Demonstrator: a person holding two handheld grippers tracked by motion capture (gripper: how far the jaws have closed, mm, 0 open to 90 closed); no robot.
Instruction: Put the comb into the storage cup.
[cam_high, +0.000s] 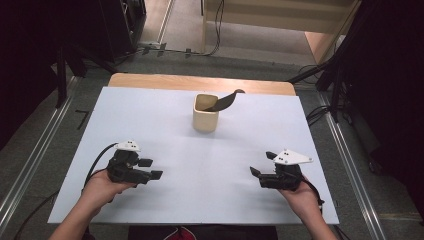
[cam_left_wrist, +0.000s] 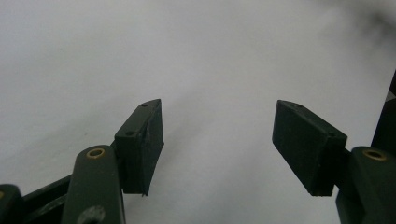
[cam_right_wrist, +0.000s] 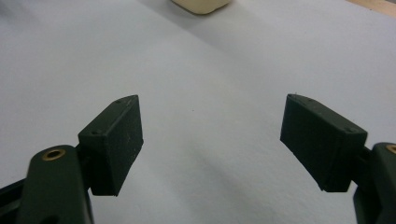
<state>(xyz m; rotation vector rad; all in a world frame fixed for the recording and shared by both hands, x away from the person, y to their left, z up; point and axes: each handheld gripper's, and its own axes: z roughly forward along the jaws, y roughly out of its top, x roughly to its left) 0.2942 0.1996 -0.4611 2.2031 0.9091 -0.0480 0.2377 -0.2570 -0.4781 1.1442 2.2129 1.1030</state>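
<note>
High view: I am holding both grippers, left gripper (cam_high: 153, 169) and right gripper (cam_high: 263, 163), open and empty, the cup (cam_high: 205, 113) with its dark spoon (cam_high: 224, 101) leaning rightward lying ahead between them, slightly nearer the right.

Your left gripper (cam_high: 152, 169) lies low in your left hand (cam_high: 100, 187), jaws spread wide and pointing toward the right gripper (cam_high: 261, 163). That one, in your right hand (cam_high: 300, 195), faces back, jaws parted too, nothing between them.

White table (cam_high: 150, 125) is carrying a beige cup (cam_high: 205, 114) standing well ahead of both open jaw pairs.
</note>
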